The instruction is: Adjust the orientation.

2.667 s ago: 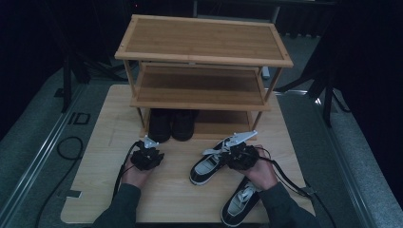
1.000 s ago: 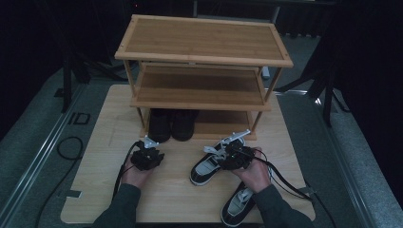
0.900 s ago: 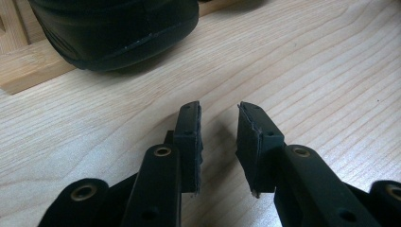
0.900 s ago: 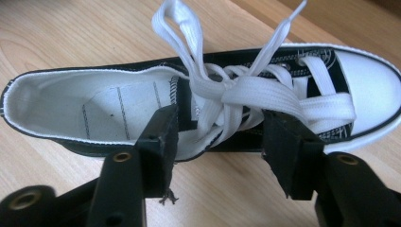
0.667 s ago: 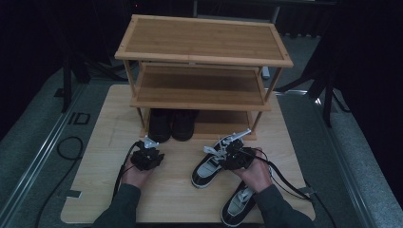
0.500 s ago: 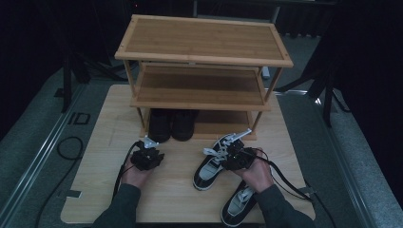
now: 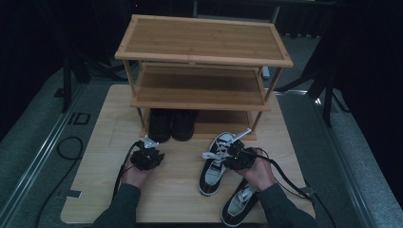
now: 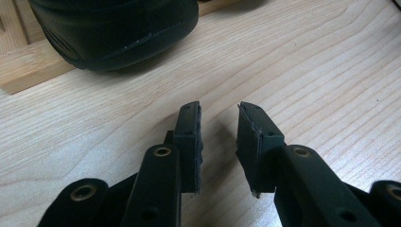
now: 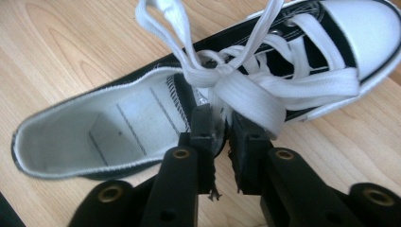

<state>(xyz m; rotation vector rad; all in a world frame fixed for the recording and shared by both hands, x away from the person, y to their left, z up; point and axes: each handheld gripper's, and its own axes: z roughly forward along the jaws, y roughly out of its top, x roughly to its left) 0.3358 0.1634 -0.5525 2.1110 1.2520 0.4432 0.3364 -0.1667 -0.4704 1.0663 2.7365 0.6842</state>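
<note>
**Sneaker gripped at its side wall, in front of the shoe rack**

Right claw [image 9: 220, 137] just closing, now pinched on the near side wall of the black-and-white sneaker [image 9: 156, 101] beside the lace bow; shoe turned toe-first toward the rack [image 7: 202, 102] compared with a moment earlier. Judged ready for lifting onto a shelf. Second sneaker [image 7: 239, 205] farther from the rack, at the bench [image 7: 95, 171] edge. Left claw [image 8: 218, 142] apart, empty, resting just before the black shoes [image 7: 172, 124] under the rack.
</note>
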